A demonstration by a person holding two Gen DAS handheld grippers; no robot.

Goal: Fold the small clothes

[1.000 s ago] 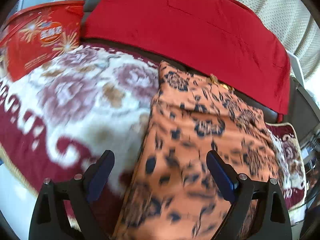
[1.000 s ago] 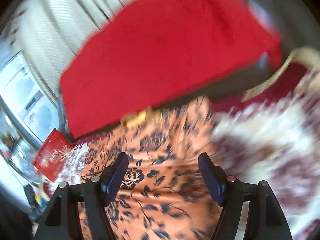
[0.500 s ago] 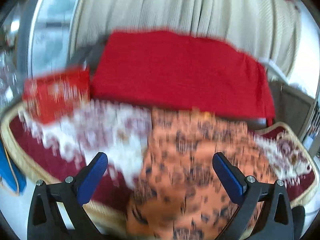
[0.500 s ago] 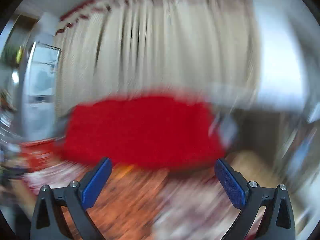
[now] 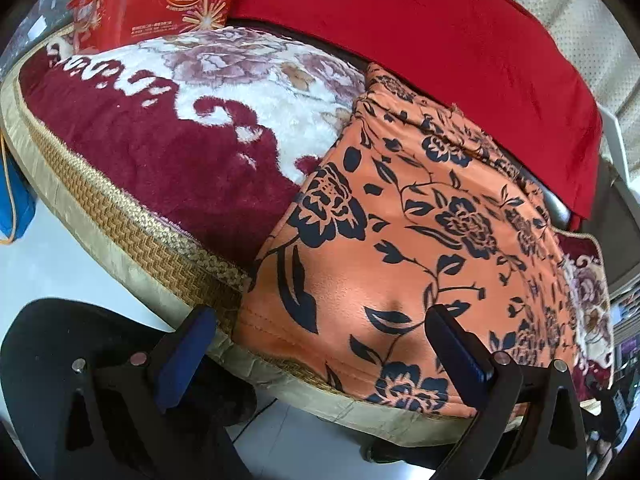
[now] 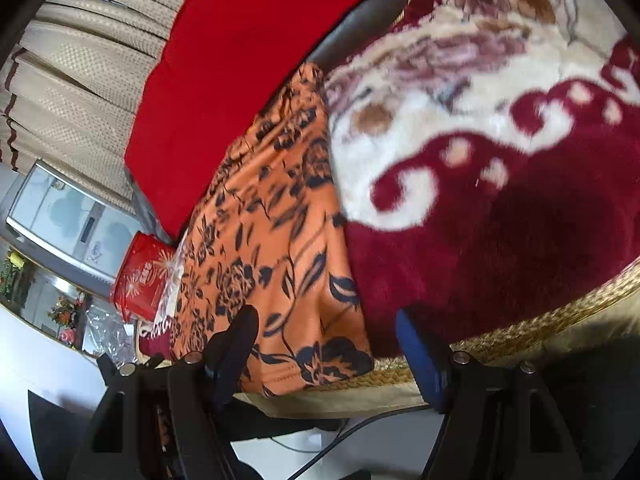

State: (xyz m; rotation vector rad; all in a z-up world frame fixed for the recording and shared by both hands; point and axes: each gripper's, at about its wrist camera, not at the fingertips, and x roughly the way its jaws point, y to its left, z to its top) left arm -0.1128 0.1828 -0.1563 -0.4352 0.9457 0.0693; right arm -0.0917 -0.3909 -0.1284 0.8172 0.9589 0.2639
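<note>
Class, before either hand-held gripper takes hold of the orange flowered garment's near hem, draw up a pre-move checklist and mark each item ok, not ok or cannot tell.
1. Orange flowered garment lies flat on the plush cushion: ok.
2. Near hem hangs over the cushion's front edge, reachable: ok.
3. Left hand-held gripper is open wide, hem corner between its fingers, nothing gripped: ok.
4. Right hand-held gripper straddles the other hem corner; its jaws are closing, pads not yet pressing: ok.
5. Red snack box stands clear of the garment: ok.
6. Layers already folded underneath: cannot tell.
</note>
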